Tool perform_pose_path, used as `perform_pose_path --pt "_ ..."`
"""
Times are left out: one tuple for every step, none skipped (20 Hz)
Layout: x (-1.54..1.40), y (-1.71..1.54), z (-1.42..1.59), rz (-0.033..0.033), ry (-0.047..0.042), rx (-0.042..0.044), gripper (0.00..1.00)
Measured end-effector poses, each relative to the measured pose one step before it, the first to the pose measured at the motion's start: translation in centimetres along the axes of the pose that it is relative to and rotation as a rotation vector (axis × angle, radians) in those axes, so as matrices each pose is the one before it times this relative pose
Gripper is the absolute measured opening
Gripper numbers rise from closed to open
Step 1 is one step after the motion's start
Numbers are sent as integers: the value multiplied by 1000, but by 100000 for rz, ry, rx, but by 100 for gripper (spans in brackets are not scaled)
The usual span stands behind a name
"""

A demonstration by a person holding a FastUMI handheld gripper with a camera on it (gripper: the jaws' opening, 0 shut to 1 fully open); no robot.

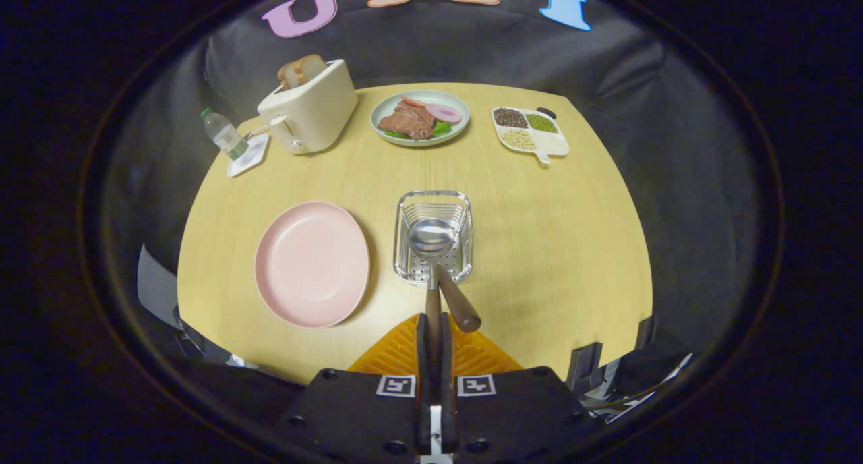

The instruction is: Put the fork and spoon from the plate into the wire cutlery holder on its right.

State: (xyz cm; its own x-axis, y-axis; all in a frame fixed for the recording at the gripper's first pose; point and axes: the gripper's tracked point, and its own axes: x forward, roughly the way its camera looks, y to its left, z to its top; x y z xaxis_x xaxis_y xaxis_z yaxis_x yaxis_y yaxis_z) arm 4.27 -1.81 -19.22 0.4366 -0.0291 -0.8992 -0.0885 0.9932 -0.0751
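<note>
Wooden table (pixel 539 248) is being occupied at centre frame by the wire cutlery holder (pixel 433 238). At lower centre, the spoon (pixel 432 238) is being pinched by the gripper (pixel 433 329), its bowl over the holder.

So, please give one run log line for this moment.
claw: shut on spoon | spoon bowl: over wire cutlery holder | pink plate: empty

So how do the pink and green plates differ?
The round pink plate is empty; the round pale green plate holds meat and vegetables. The pink plate lies left of the wire cutlery holder, the green one beyond it by the cream toaster. Both sit on the wooden table. Jaws grip the metal spoon.
</note>
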Motion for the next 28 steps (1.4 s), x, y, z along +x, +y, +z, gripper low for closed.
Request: perform_pose_path --pt "52 27 25 67 980 1145 10" --pt "21 85 88 84 931 1108 10" --pt "277 15 126 57 595 730 10" --pt "-48 -42 91 -59 578 330 10" --pt "-150 15 166 390 -307 652 11" --pt "134 103 270 637 -892 1082 18" --pt "-78 120 441 434 -1168 1569 25" --pt "-252 400 276 1394 -1149 1442 33" --pt "-60 231 316 834 -1426 1291 40" --pt "-67 307 139 1216 -1142 1103 47" --pt "-247 324 84 777 -545 772 55" --pt "-142 245 86 279 -1143 764 62" --pt "-99 346 44 597 -814 304 69" --pt "-196 282 -124 463 -862 -455 76" --pt "-154 289 -110 514 -749 -933 84" --pt "-167 241 -64 137 -1002 -1148 91" --pt "-301 203 37 63 -1225 -1044 98" --pt "-247 326 17 471 -2010 -1022 98" --pt "-467 270 236 116 -2632 -1093 98" --pt "-475 192 283 394 -3225 -1230 98" --pt "-368 221 163 -429 -2478 -1643 98" --pt "-470 331 25 62 -2503 -1503 98" --pt "-430 609 266 670 -2757 -1095 98" --pt "-324 746 221 1000 -2934 -588 98" --pt "-345 946 337 1673 -3369 9 98" --pt "-346 1100 505 1685 -4127 521 98" --pt "-241 1138 604 1849 -4428 702 98" --pt "-274 982 666 1335 -4833 829 98"
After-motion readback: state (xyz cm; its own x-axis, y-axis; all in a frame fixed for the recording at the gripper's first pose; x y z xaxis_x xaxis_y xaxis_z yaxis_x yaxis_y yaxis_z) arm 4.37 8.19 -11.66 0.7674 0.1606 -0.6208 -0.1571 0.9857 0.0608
